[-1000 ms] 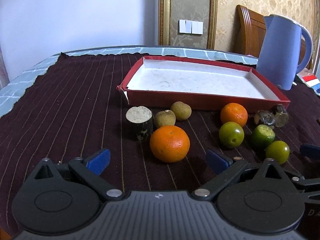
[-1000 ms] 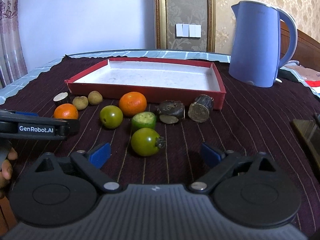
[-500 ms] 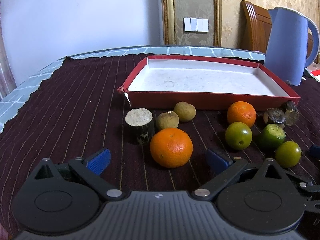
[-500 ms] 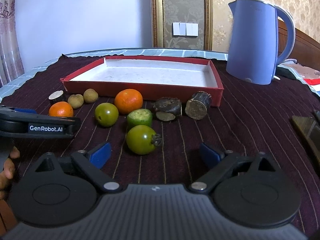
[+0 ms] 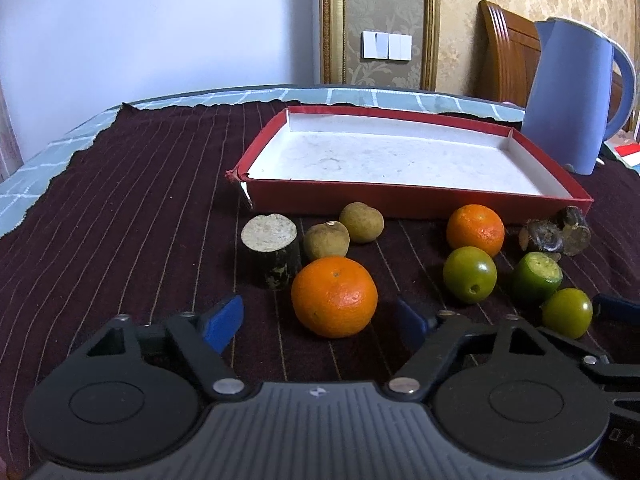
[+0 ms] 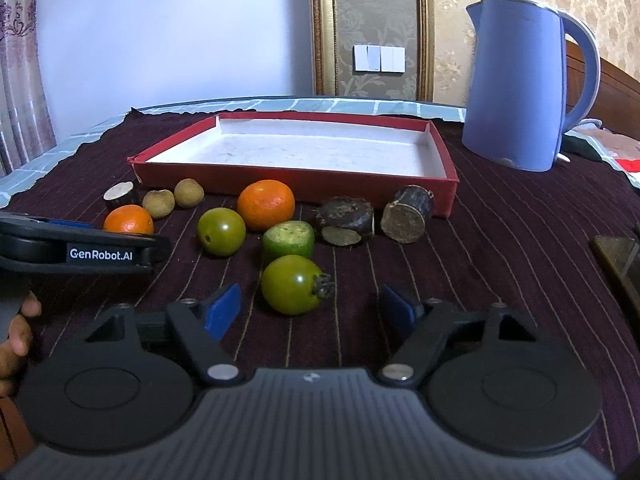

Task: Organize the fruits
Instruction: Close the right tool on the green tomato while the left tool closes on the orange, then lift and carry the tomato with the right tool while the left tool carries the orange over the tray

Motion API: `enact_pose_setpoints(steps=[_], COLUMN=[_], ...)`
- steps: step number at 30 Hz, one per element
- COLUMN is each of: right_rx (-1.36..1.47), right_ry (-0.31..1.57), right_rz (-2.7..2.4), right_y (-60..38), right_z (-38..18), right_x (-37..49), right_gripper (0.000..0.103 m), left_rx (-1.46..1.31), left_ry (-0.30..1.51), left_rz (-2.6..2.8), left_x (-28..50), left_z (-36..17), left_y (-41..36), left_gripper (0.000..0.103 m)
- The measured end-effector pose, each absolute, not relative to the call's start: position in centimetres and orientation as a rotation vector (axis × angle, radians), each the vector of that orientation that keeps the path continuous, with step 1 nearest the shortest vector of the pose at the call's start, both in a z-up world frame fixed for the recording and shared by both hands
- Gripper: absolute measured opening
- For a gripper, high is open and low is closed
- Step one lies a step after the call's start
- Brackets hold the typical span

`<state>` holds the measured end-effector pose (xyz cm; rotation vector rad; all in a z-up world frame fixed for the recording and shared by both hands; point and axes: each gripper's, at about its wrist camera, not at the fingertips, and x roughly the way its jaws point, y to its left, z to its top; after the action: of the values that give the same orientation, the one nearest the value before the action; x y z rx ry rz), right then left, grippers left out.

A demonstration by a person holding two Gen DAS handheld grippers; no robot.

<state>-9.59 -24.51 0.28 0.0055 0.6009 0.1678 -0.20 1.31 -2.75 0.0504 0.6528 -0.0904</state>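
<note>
The only clear wording is "GenRobot.AI", in white letters on the black side of the left gripper point(image 6: 100, 254), seen from the right wrist view. No other text can be read with certainty.

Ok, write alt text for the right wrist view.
The right gripper, jaws closing but touching nothing, frames a green tomato on a dark striped cloth. Beyond lie oranges and other fruit before an empty red tray; a blue kettle stands right.
</note>
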Motion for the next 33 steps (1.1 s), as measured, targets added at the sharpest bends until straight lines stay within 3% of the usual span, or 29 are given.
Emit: enact_pose_setpoints(steps=[3,7,11,16,23,33], right_rx=[0.013,-0.003,0.013,0.028,0.065,0.069], right_ry=[0.600,0.596,0.592,0.587,0.583,0.585], right_rz=[0.171,0.168,0.165,0.166,0.167,0.183], right_y=[-24.6,-24.4,-24.7,-25.0,-25.5,-25.3], right_z=[0.3,0.2,0.2,0.2,0.3,0.4], right_x=[-9.5,-9.5,-9.4,-9.3,-9.3,-9.6], right_gripper=[0.071,0.069,0.058,0.055,0.036,0.033], left_rx=[0.042,0.042,0.039,0.048,0.023,0.062], left_ry=[0.654,0.651,0.651,0.637,0.640,0.620], left_rz=[-0.087,-0.084,-0.101,-0.099,-0.116,-0.108], left_x=[-0.1,0.0,-0.1,-0.3,-0.6,-1.2], left_z=[-2.7,-2.6,-2.4,-2.5,-2.3,-2.1], left_y=[1.3,1.2,1.0,0.9,1.5,1.0], left_gripper=[0.075,0.058,0.042,0.041,0.041,0.041])
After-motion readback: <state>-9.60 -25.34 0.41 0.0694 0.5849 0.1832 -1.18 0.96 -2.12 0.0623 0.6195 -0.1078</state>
